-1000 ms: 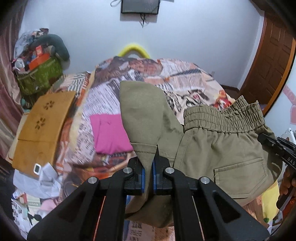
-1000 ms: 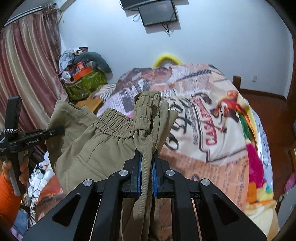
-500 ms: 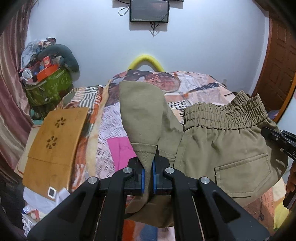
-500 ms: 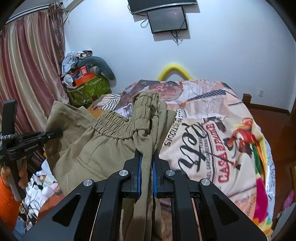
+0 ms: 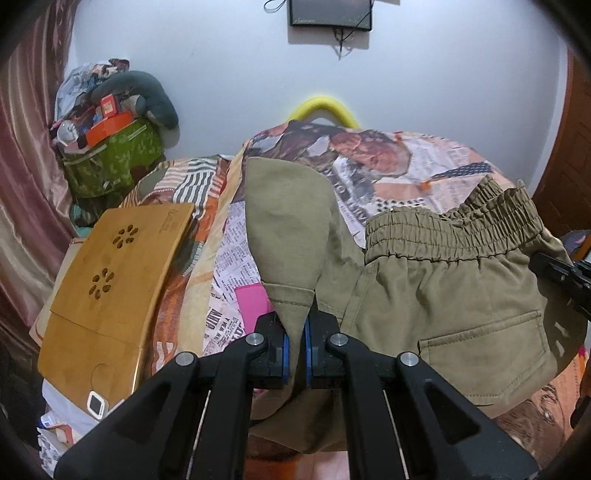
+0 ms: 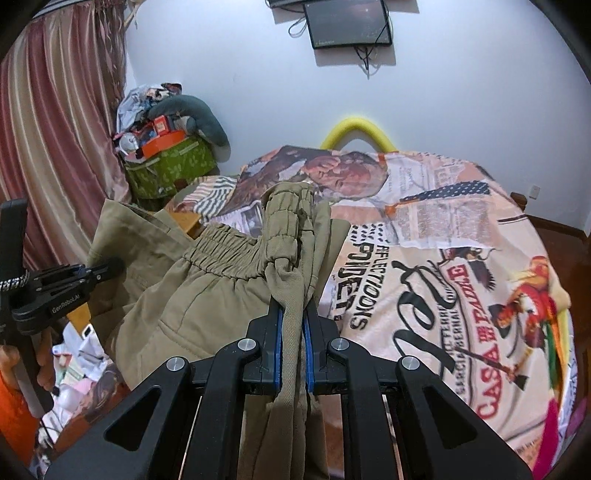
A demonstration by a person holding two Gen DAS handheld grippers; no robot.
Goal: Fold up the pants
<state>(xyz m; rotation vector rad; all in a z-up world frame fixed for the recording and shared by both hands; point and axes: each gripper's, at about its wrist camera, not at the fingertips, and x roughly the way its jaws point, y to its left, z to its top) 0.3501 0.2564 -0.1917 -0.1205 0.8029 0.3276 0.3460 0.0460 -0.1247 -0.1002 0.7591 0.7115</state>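
Pants [image 5: 461, 295] hang between both tongs, left [image 5: 295, 336] pinching hem, right [image 6: 292, 325] pinching waistband, above bedspread [image 6: 424, 258].

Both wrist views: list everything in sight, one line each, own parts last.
pants: one, olive khaki, held up over the bed between both grippers
bedspread: one, newspaper print, covering the bed
pink cloth: one, on the bedspread
wooden lap desk: one, tan, left of the bed
green bag: one, stuffed, in the corner
grey pillow: one, atop the bag
monitor: one, black, on the wall
curtain: one, pinkish, left
left gripper: shut on a pant hem
right gripper: shut on the waistband
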